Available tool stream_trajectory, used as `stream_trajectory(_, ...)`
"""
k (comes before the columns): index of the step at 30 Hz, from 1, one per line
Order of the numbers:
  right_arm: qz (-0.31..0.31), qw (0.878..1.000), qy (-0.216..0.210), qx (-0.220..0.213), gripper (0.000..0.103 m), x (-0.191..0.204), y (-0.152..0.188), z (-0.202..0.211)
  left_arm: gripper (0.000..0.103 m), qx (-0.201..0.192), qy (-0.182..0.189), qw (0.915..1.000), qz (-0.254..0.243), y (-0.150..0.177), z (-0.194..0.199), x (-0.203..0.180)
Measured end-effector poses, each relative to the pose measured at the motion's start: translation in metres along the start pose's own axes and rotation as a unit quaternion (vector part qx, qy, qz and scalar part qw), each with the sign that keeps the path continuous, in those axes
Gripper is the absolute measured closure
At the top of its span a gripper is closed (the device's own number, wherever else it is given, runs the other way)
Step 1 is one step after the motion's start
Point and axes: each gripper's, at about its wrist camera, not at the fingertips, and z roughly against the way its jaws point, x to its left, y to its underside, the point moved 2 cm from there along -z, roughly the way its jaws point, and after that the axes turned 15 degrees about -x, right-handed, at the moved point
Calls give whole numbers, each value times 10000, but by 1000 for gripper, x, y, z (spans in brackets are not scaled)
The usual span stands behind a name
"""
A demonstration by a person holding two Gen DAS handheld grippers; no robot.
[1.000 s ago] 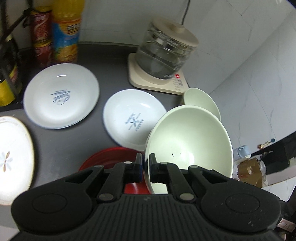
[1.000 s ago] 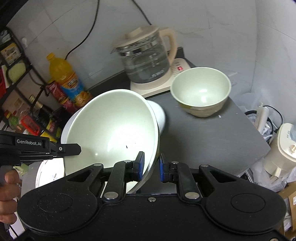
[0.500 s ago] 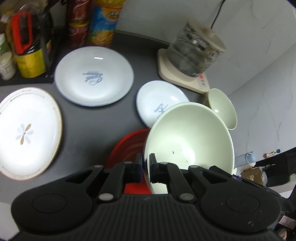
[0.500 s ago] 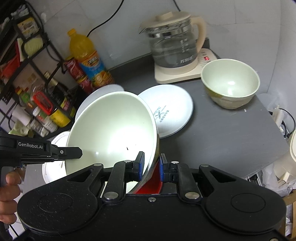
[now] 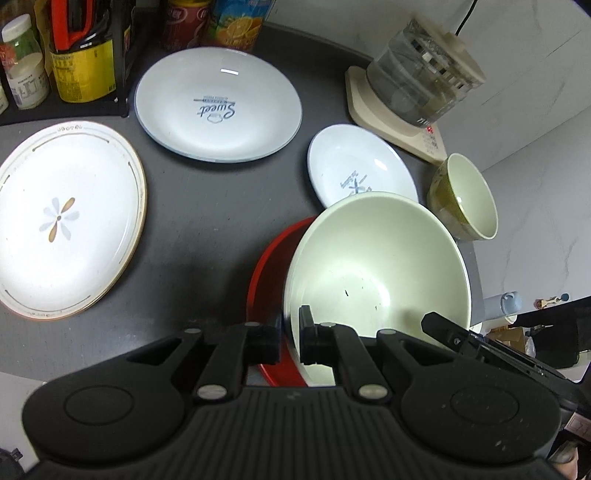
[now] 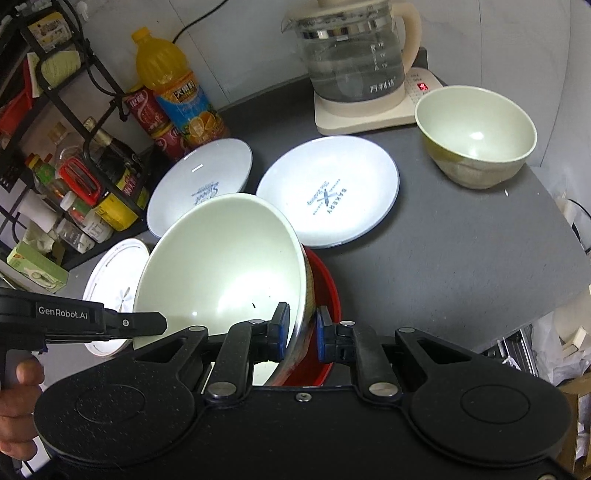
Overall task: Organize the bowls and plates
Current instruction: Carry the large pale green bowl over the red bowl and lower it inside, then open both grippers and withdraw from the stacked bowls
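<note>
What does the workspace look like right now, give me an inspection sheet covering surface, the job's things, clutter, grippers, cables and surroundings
Surface: dark grey countertop.
Job's things: large pale bowl held tilted over red dish; small bowl upright; Sweet plate, Bakery plate and flower plate lying flat, apart.
Clutter: glass kettle on its base; juice bottle; cans; rack of condiments.
Grippers: left gripper and right gripper each clamp the large bowl's rim.
Cables: black cable on the wall.
Surroundings: pale tiled walls; a hand on the left gripper's handle.
</note>
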Motion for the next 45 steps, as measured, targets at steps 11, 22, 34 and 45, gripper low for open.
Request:
stream_trajectory(11, -400, 9990, 144, 115, 90, -10, 1, -16, 97, 61, -52, 10000, 8, -5, -8, 9)
stream_trajectory(22, -199, 9991, 233, 295, 87, -1, -2, -29, 92, 79, -232, 9997, -4, -20, -12, 18)
stream_trajectory(34, -10, 9996, 220, 172, 70, 0, -15, -13, 82, 155, -206, 9995, -176, -28, -22, 7)
stream_trajectory(45, -510, 9965, 577, -311, 46, -33, -34, 4, 47, -16, -134, 9969, -770, -56, -33, -32)
